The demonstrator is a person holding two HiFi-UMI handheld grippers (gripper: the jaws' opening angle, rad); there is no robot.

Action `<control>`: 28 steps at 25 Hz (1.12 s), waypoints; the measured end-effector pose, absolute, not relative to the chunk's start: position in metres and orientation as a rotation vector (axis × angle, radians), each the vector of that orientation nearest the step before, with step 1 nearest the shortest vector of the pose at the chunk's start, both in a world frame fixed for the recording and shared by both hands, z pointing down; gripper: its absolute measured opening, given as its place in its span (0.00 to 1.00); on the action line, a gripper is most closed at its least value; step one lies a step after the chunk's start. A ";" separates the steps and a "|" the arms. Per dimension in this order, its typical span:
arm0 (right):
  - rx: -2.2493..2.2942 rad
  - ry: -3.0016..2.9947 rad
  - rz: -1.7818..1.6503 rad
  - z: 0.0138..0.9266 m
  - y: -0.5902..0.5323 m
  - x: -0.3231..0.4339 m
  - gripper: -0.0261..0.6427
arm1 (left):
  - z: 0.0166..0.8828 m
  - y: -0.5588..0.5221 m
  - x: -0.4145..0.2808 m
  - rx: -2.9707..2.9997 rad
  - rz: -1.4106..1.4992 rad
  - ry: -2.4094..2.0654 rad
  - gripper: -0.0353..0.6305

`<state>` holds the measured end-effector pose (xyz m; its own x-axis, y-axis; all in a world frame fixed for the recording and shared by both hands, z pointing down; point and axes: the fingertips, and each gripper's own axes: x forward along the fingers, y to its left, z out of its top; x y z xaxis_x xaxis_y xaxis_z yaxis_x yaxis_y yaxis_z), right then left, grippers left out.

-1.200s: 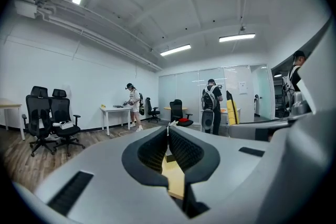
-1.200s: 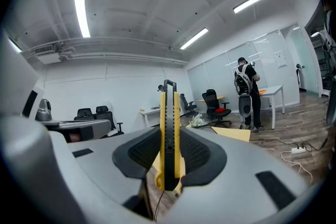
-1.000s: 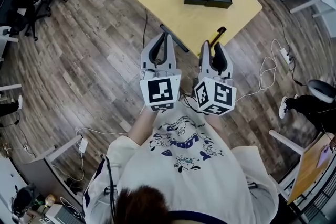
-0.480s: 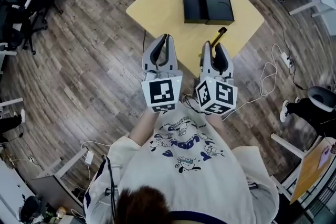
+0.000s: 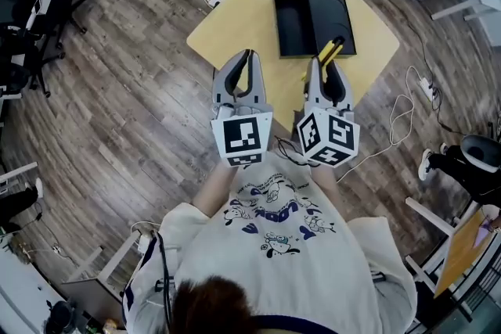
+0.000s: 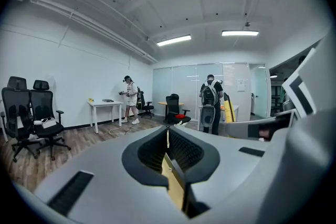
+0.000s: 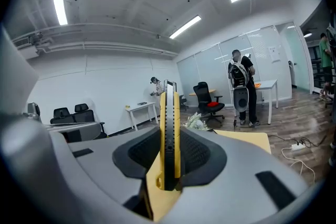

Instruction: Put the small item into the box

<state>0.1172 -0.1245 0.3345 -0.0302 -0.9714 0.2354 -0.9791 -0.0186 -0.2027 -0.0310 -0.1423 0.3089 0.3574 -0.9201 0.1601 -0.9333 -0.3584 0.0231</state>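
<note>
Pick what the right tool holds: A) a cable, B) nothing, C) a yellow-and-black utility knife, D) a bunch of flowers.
C: the right tool is clamped on the yellow-and-black utility knife, which stands upright between its jaws.

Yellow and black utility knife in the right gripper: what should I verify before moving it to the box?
1. Yellow and black utility knife clamped in right gripper: ok.
2. Black rectangular box on yellow table lies open: ok.
3. Knife over box opening: cannot tell; tip overlaps the near rim in head view.
4. Left gripper shut, empty, away from box: ok.
5. Blade retracted: cannot tell.
</note>
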 end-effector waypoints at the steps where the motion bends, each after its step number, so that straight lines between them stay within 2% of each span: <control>1: 2.175 -2.173 0.495 0.336 -0.132 0.118 0.23 | 0.311 -0.150 -0.031 2.497 0.186 -1.703 0.09; 28: 2.011 -2.008 0.675 0.424 -0.253 0.136 0.23 | 0.404 -0.251 -0.006 2.334 0.387 -1.584 0.09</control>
